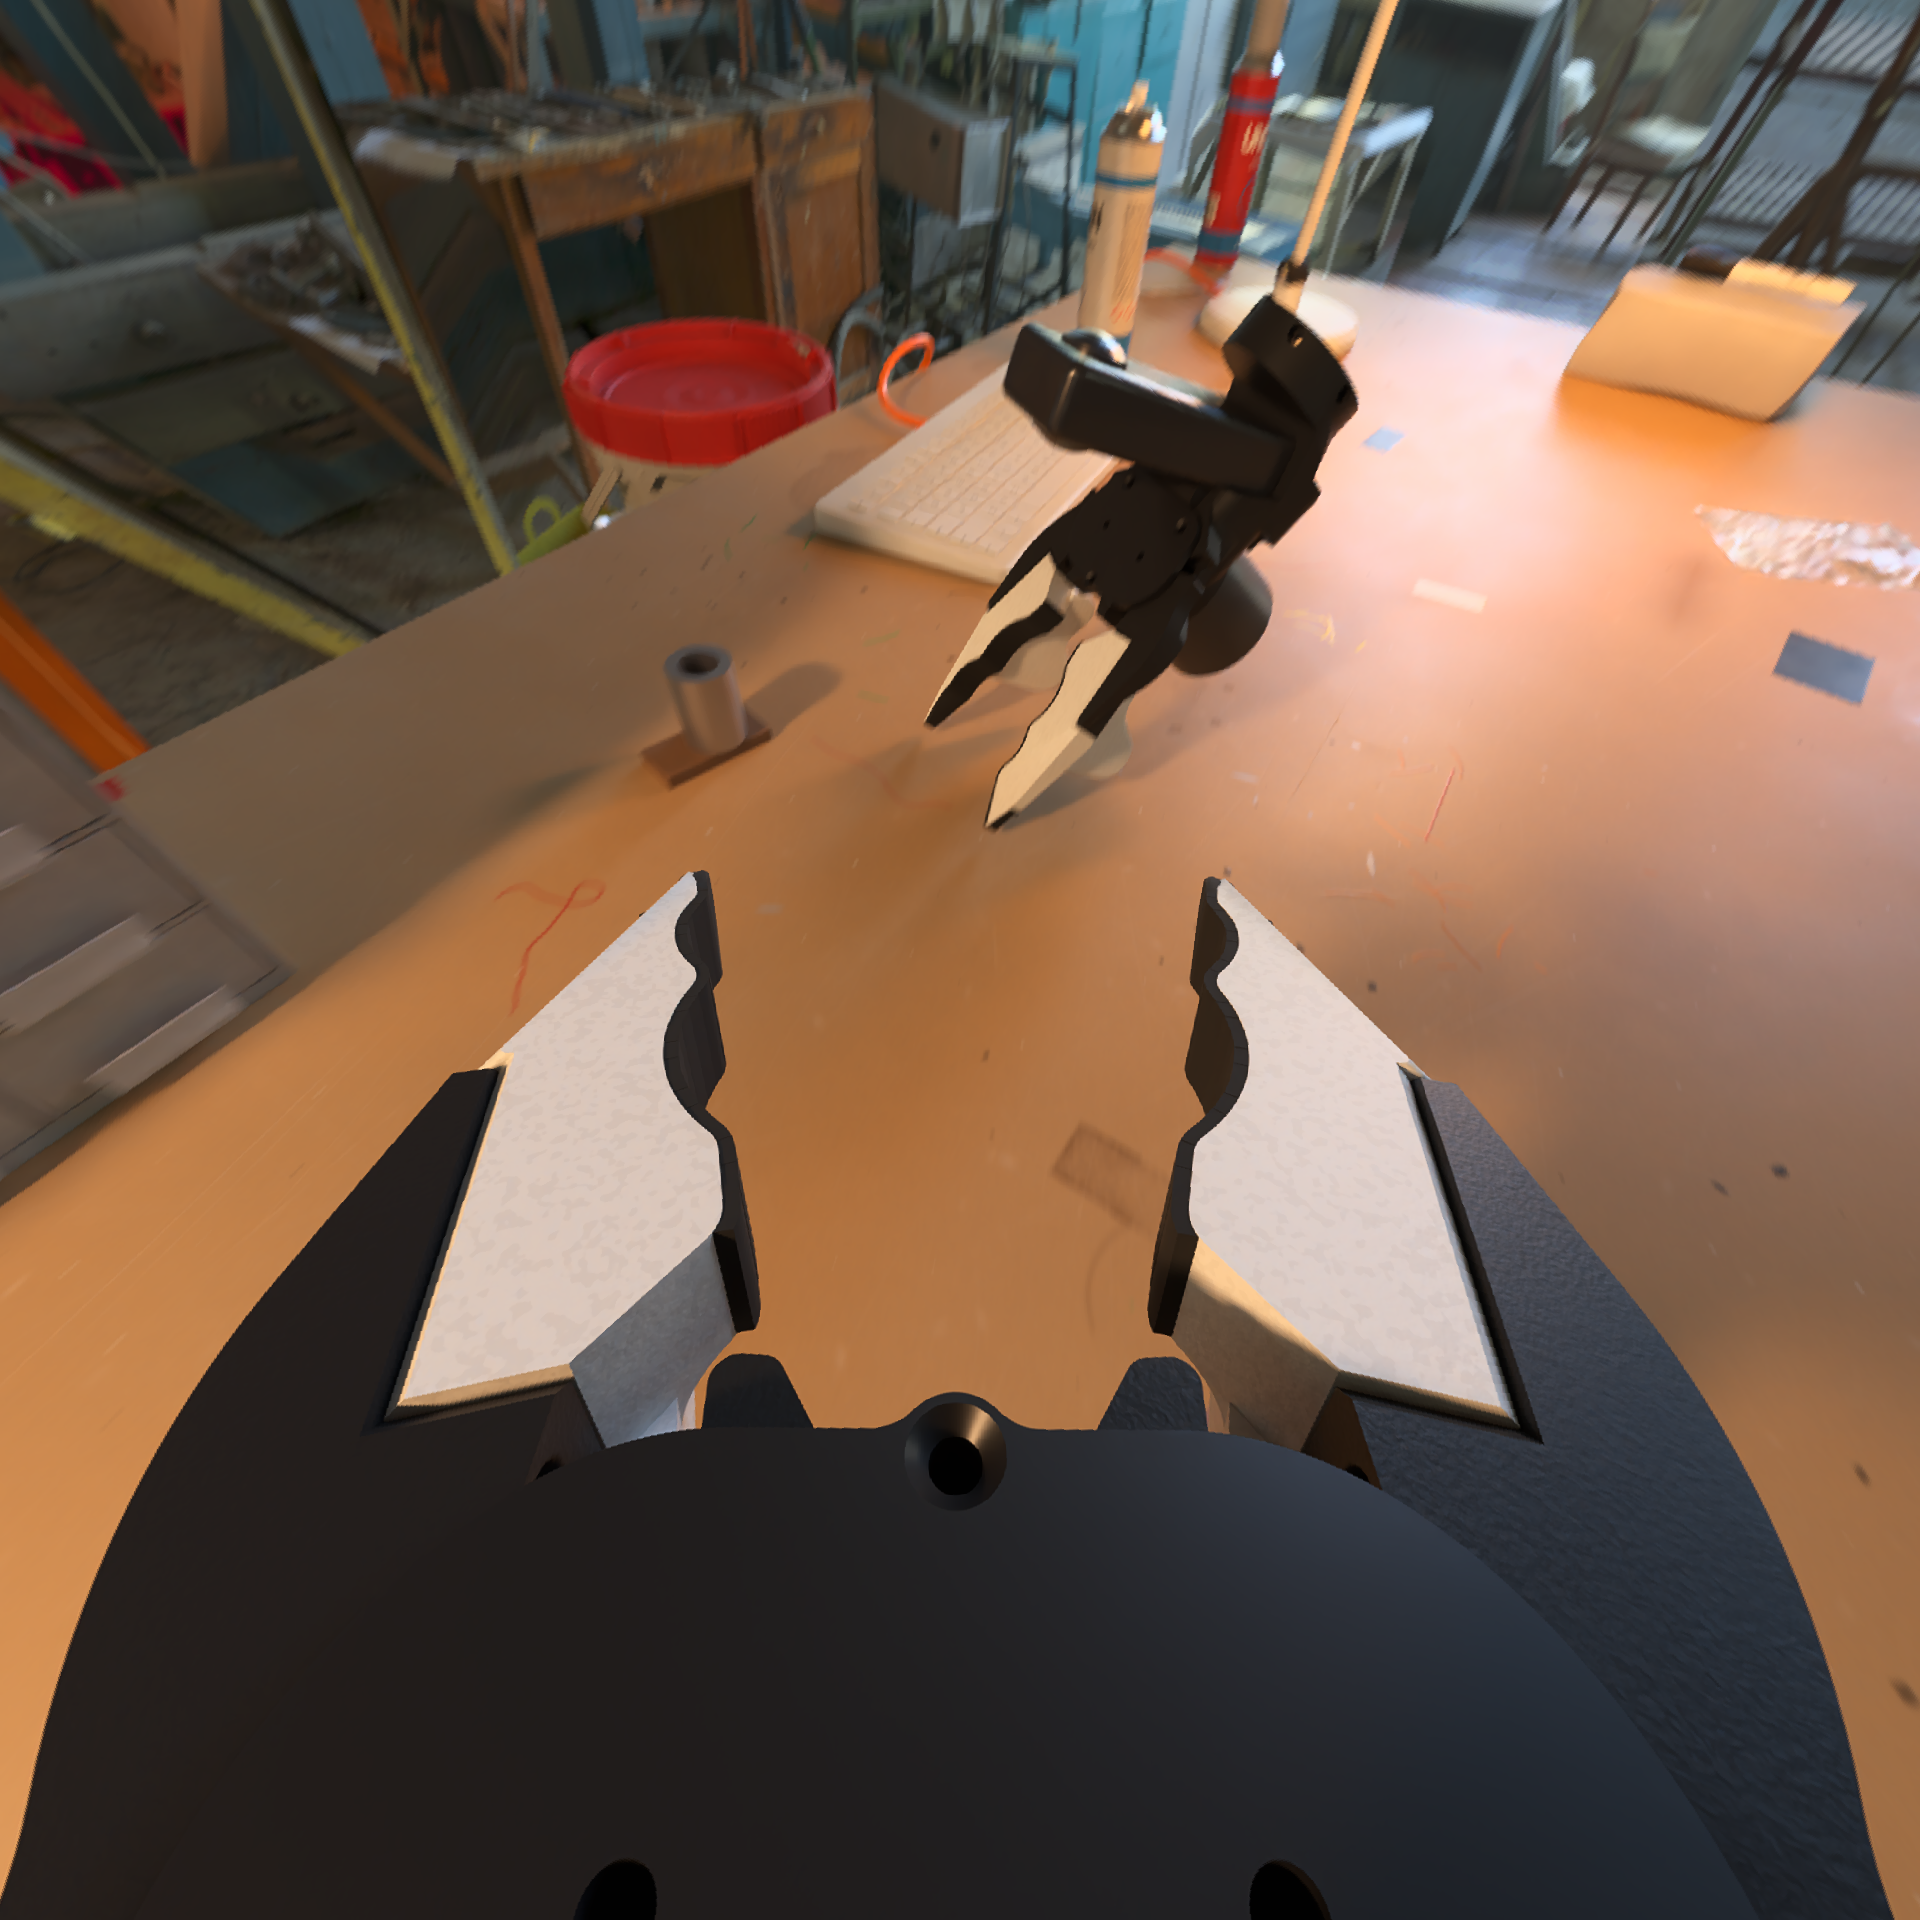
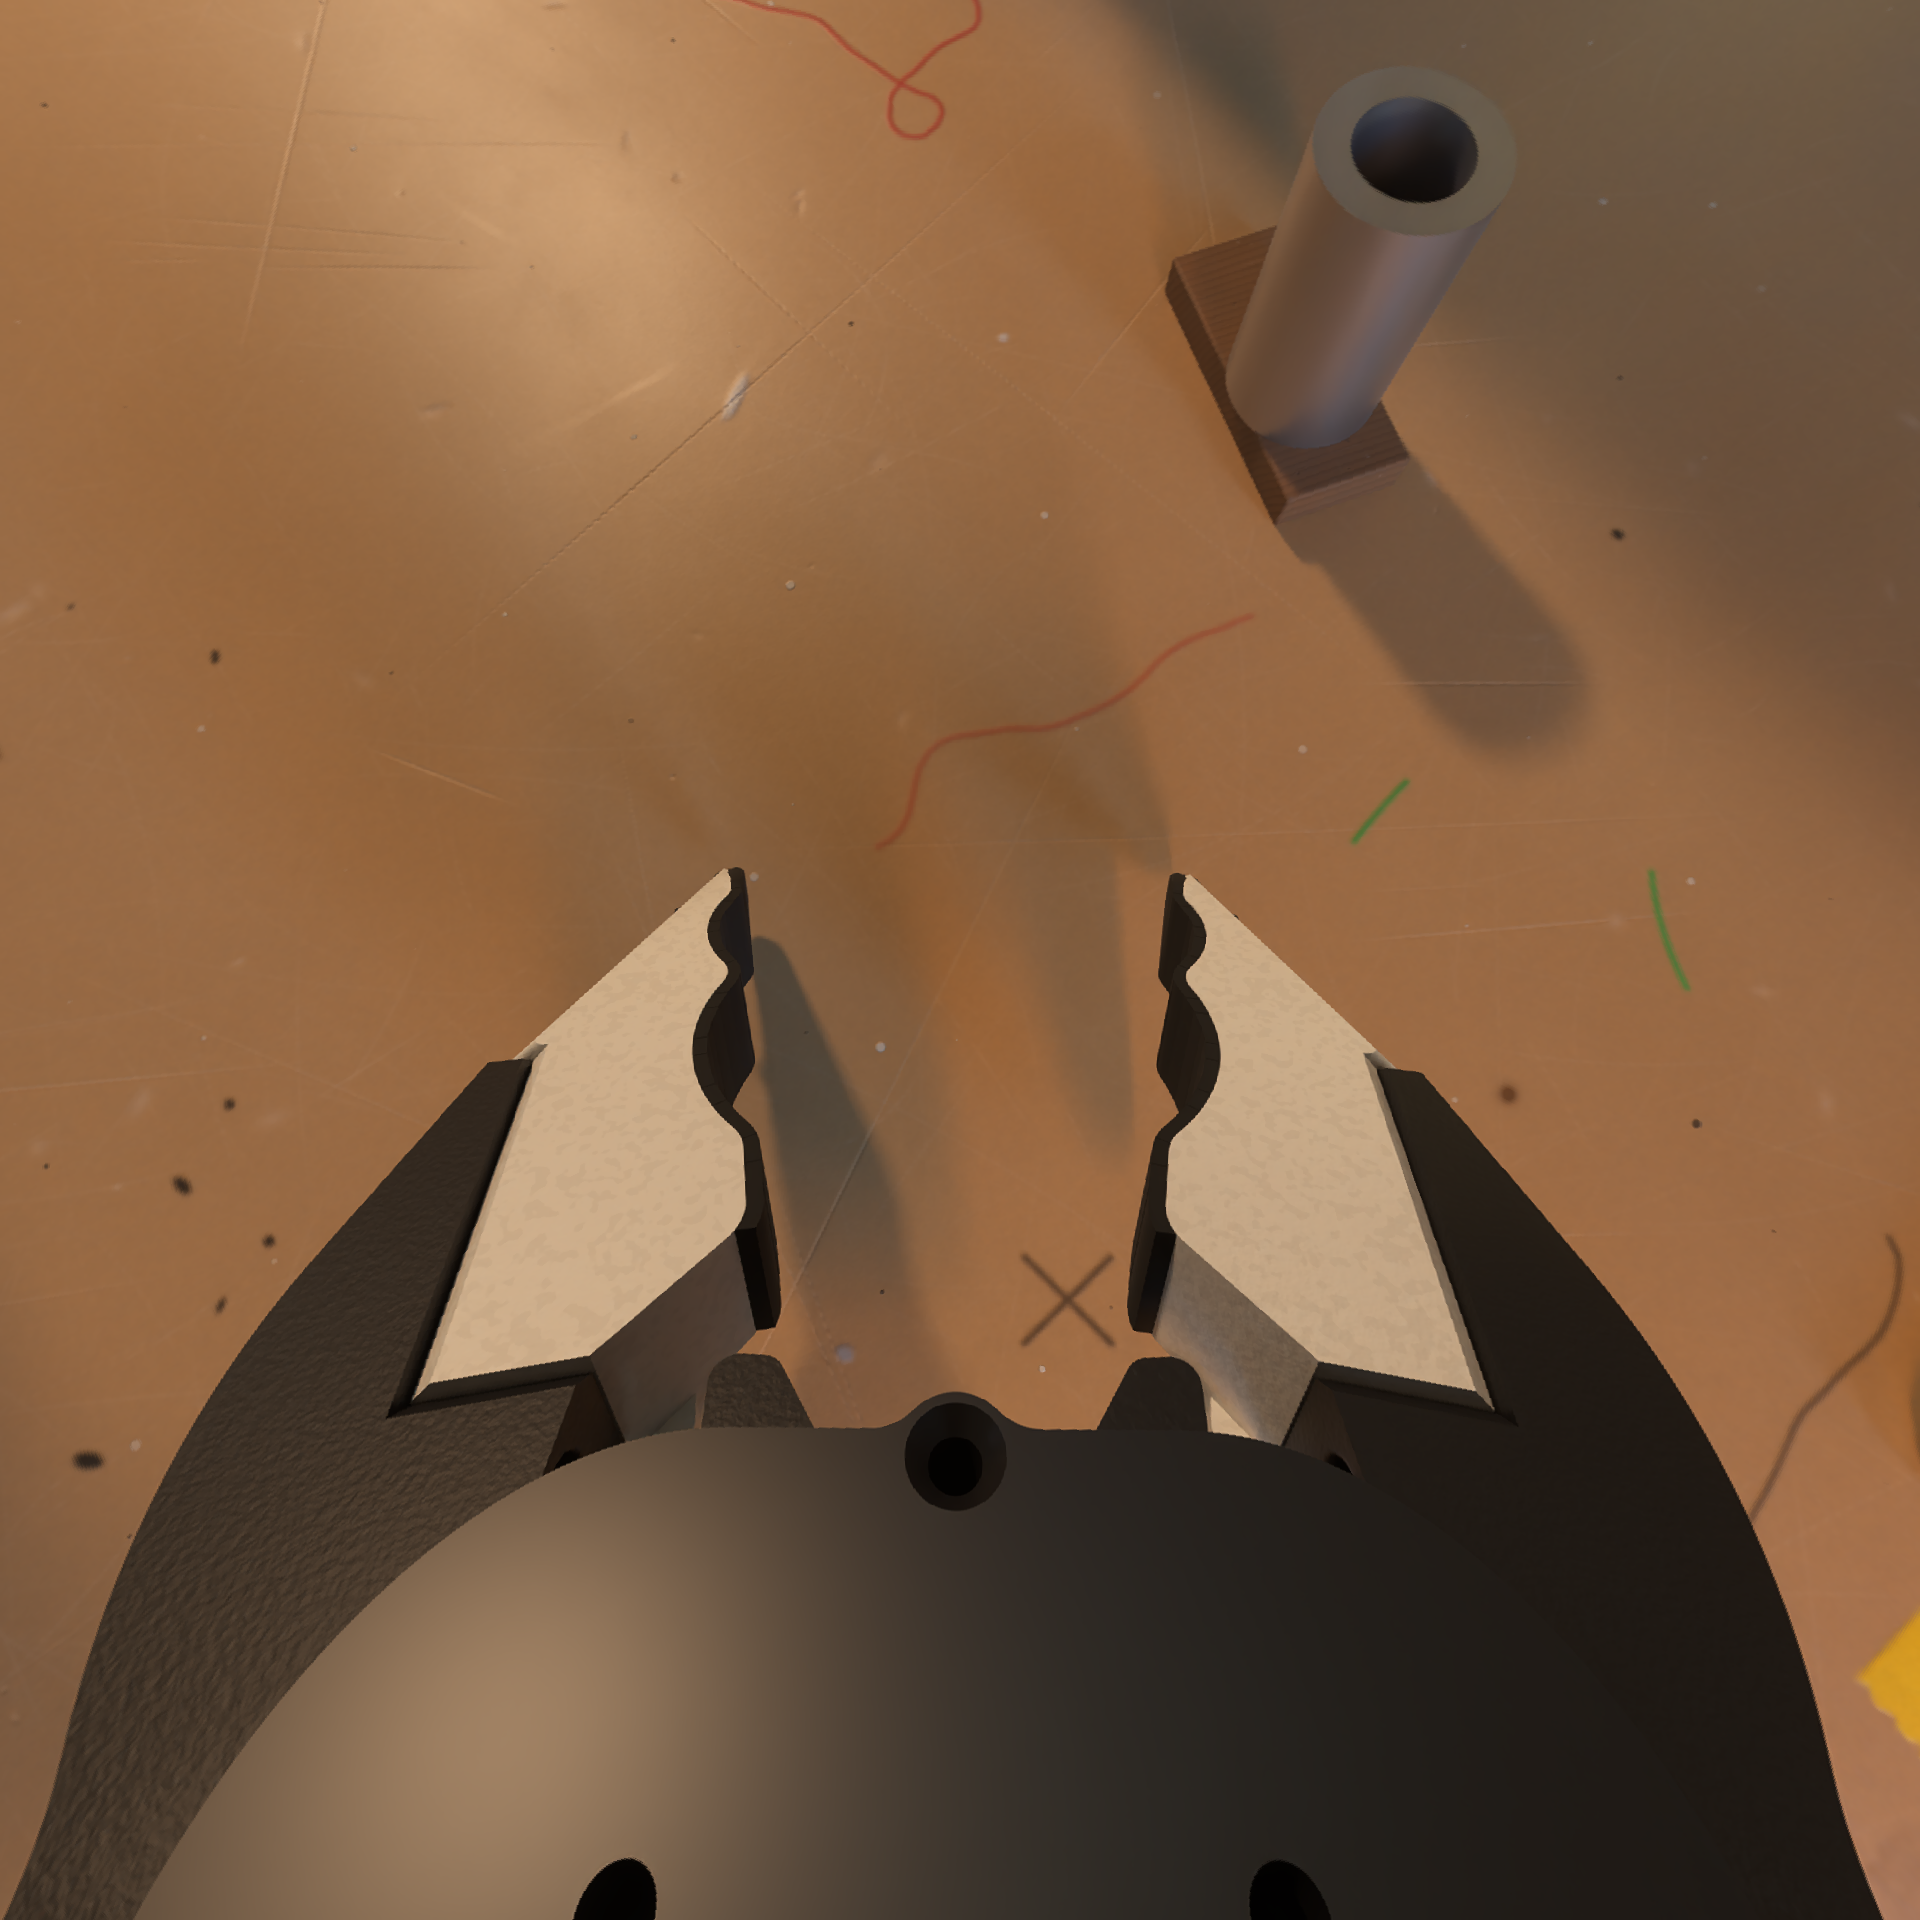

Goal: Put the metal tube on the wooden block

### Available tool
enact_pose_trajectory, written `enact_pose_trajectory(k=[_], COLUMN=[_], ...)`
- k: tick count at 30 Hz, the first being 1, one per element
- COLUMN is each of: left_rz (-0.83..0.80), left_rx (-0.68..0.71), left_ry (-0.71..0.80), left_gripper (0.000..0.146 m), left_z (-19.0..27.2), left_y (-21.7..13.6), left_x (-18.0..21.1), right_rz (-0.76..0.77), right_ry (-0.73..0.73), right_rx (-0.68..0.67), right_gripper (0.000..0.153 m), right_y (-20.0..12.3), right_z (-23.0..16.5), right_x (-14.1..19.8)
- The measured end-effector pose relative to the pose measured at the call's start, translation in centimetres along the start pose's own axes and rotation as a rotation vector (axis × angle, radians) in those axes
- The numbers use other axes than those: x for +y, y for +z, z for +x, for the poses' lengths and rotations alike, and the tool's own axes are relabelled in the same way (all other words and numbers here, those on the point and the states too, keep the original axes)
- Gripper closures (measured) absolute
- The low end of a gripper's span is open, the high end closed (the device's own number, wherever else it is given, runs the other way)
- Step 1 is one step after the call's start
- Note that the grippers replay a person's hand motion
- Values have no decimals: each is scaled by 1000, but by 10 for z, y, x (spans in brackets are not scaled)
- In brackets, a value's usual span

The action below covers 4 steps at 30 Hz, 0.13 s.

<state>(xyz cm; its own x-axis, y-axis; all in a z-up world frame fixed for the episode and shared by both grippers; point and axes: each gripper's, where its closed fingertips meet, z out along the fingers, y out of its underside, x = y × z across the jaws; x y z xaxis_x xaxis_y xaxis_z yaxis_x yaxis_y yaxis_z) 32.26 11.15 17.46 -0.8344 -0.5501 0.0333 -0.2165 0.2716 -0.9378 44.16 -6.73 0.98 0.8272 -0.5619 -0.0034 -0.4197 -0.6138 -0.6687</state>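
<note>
A grey metal tube (image 1: 704, 698) stands upright on a small flat wooden block (image 1: 707, 750) on the tabletop, left of centre in the left wrist view. In the right wrist view the tube (image 2: 1351, 281) stands on the block (image 2: 1320, 468) at the upper right, its hollow top showing. My left gripper (image 1: 956, 881) is open and empty, well short of the tube. My right gripper (image 2: 956, 878) is open and empty above the table. It also shows in the left wrist view (image 1: 971, 769), to the right of the tube, fingers pointing down and apart.
A white keyboard (image 1: 956, 488), a spray can (image 1: 1117, 218), a red bottle (image 1: 1236, 166) and a lamp base (image 1: 1226, 317) stand at the far side of the table (image 1: 1455, 935). A red-lidded bucket (image 1: 696, 395) is beyond the left edge. Crumpled foil (image 1: 1808, 545) lies at right.
</note>
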Motion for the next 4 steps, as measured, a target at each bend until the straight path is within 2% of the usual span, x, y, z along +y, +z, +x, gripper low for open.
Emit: enact_pose_trajectory(k=[4], left_rz=[-132], left_rx=[-125], left_ry=[-12], left_gripper=[55], left_z=[-19], left_y=[-51], left_x=[13], right_rz=[-5], right_ry=[-21], right_rx=[-19], right_gripper=[75], right_y=[-2], right_z=[-5], right_x=[4])
